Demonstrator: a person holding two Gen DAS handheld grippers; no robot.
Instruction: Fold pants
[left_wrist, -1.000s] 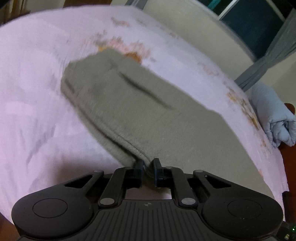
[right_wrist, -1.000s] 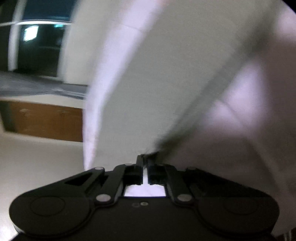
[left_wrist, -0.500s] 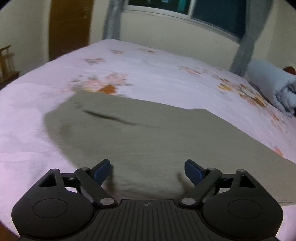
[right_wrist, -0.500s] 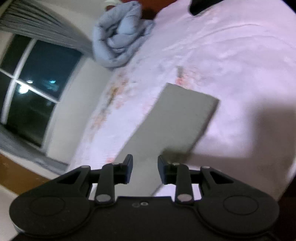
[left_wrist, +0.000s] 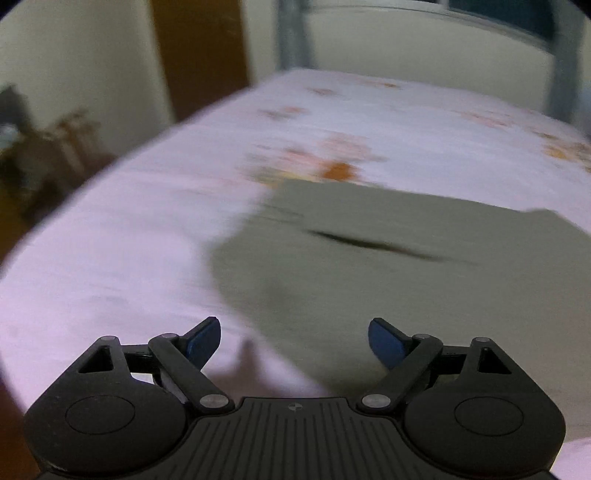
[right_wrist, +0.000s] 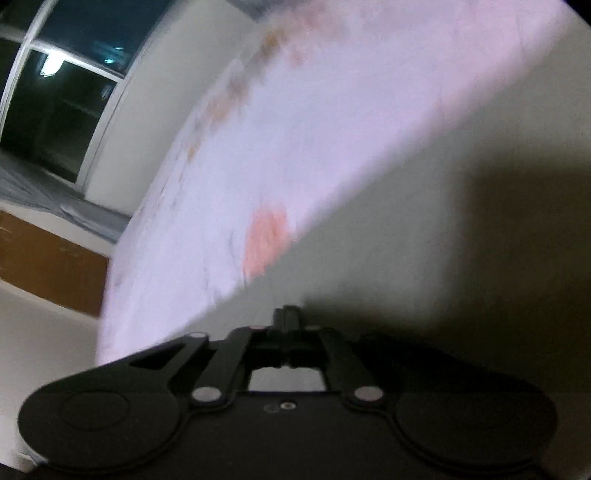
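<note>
Left claw (left_wrist: 294, 338): black linkage arms, silver pivot screws, blue pads (left_wrist: 384, 341), ribbed housing.

Pants (left_wrist: 424, 266) (motion-blurred) cut off right.

Loads of bare pink bedsheet (left_wrist: 110, 258) left of the pants (left_wrist: 406, 280) to move over; that blurry dark furniture (left_wrist: 48, 155) past the edge, a chair maybe, is the only blocker.

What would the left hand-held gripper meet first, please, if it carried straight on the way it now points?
Most likely the grey-green pants lying on the floral bedsheet. The left hand-held gripper is open with nothing between its fingers, though blur leaves depth uncertain.
</note>
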